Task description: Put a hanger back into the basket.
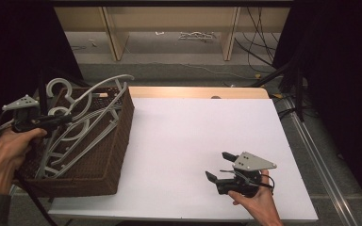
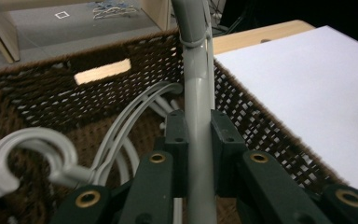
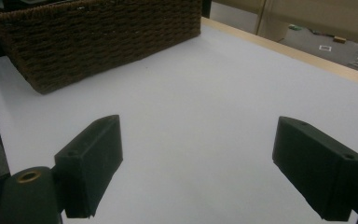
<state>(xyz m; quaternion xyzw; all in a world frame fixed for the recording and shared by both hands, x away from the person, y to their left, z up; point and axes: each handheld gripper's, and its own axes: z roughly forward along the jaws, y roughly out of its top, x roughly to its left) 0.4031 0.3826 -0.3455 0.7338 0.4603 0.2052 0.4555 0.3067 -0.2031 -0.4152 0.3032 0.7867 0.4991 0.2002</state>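
Grey hangers (image 1: pixel 82 125), brown woven basket (image 1: pixel 106 169), white table (image 1: pixel 188 141).

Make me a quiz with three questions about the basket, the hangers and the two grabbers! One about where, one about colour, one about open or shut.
1. Where is the basket?
A. at the table's left side
B. in the middle of the table
C. on the floor

2. What colour are the hangers?
A. red
B. grey
C. black

3. How is the right gripper?
A. shut on a hanger
B. shut on nothing
C. open

Answers: 1 A, the high view shows it by the left edge of the white table. 2 B, all of them look pale grey. 3 C, its jaws stand wide apart over bare table, while the left gripper is the one clamping a hanger.
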